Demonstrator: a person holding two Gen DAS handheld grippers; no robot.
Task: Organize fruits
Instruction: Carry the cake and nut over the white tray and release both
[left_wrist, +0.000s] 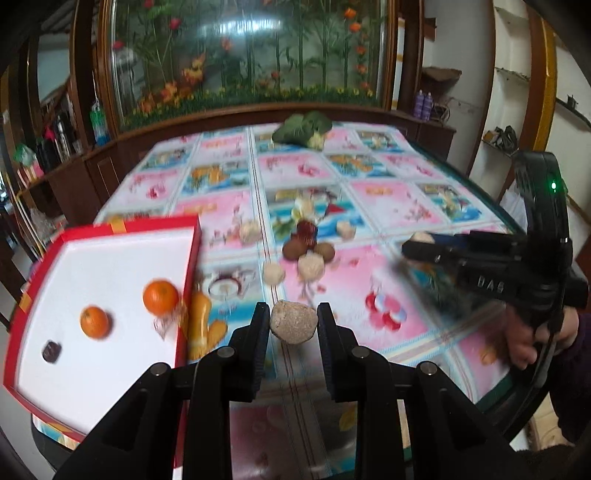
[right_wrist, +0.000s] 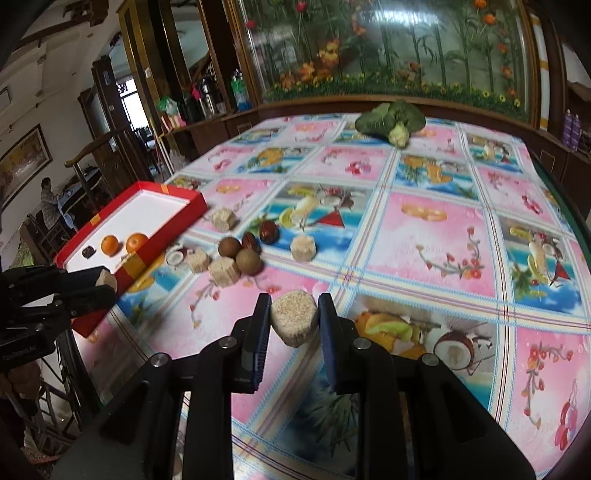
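Observation:
In the left wrist view my left gripper (left_wrist: 293, 310) is shut on a beige grain cake (left_wrist: 293, 326), held above the table just right of the red box (left_wrist: 192, 266). Two oranges (left_wrist: 160, 297) (left_wrist: 94, 321) and a dark date (left_wrist: 51, 350) lie on the box's white floor. My right gripper (right_wrist: 294, 300) is shut on another beige cake (right_wrist: 294, 323) over the pink tablecloth. Further back lies a pile with longans (right_wrist: 248, 261), red dates (right_wrist: 267, 232) and several loose cakes (right_wrist: 224, 271). Each gripper also shows in the other's view: the right gripper (left_wrist: 412, 245) and the left gripper (right_wrist: 109, 286).
A green leafy vegetable (right_wrist: 391, 120) lies at the far side of the table. The table's dark green rim (left_wrist: 509, 218) runs along the right. A hand (left_wrist: 524, 343) holds the right gripper. A wooden cabinet with a flowered glass panel (left_wrist: 251, 51) stands behind the table.

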